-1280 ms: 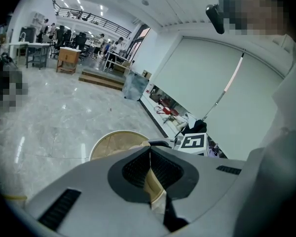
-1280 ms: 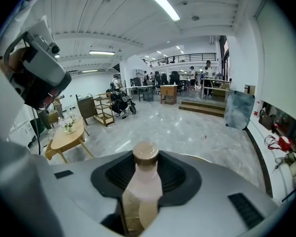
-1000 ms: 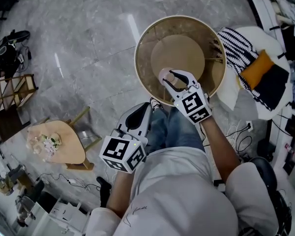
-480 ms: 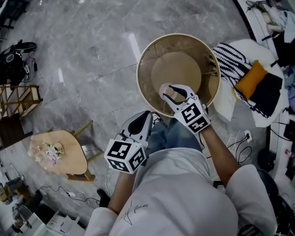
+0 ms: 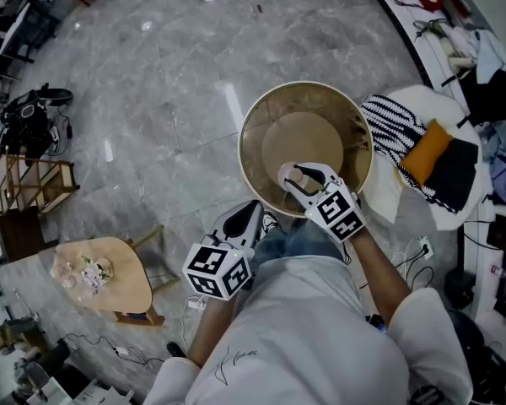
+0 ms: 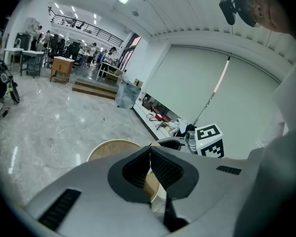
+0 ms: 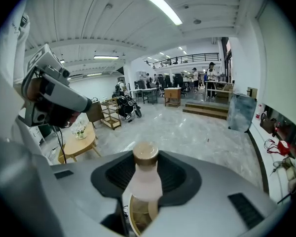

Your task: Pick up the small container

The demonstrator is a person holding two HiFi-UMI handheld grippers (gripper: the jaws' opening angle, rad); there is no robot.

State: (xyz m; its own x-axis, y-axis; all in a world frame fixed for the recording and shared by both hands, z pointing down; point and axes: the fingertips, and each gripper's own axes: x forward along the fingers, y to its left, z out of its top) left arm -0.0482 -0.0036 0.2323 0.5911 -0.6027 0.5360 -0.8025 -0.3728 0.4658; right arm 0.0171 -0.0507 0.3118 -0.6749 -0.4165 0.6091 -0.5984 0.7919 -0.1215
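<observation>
The right tool pinches a small pale-pink bottle by its sides, with the tan cap pointing toward the jaw tips. It is over the near part of the round tabletop. The left tool hangs closer to the person's body, its pads pressed together on nothing.

Pale small container, tan cap, clamped between right hand-held gripper jaws
</observation>
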